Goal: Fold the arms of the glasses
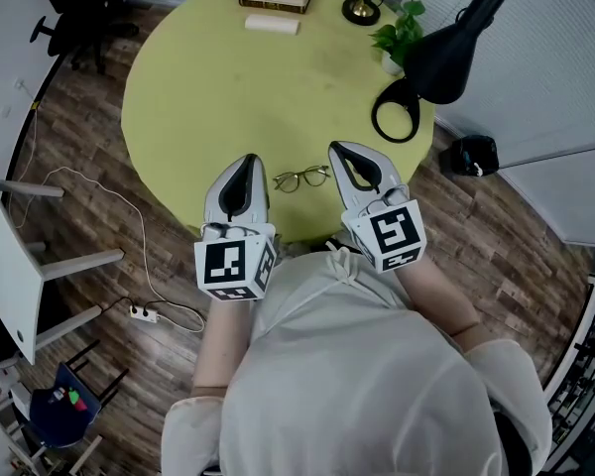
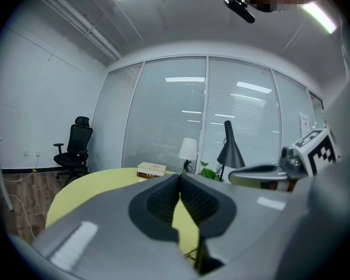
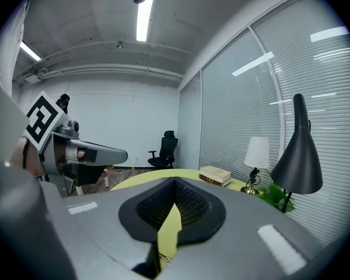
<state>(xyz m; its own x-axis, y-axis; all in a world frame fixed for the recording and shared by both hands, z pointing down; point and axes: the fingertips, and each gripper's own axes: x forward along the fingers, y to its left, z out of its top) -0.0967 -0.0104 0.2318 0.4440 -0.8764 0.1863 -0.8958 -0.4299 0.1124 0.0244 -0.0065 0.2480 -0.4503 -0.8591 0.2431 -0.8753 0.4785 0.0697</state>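
While hanging side by side over the near edge of the round, matt yellow-green table (image 1: 208,97), pointing slightly downward: left hand-held gripper (image 1: 247,162) and right hand-held gripper (image 1: 339,152), white-shelled, with black ribbed pads. Shut in each case, pads meeting at the tip, clamping nothing and showing only a sliver of tabletop below them in each gripper view.

Find the thin, dark wire-framed glasses (image 1: 300,178) with round lenses flat on the table between the two grippers: just right of the left one's tip, just left of the right one's. Long axis across, running from one gripper toward the other, roughly square to the grippers' own pointing direction, right end tilted a little farther away. About as near to one gripper as to the other, so each lens end within easy reach of its own side. Too small to tell temple arms spread from temple arms folded behind the lenses; consistent with either.

Expect slender, springy metal and slick lenses, probably light enough to skate on the smooth top under a sideways push. Farther ahead of the right gripper, well apart: glossy black cone-shaded desk lamp (image 1: 446,53).
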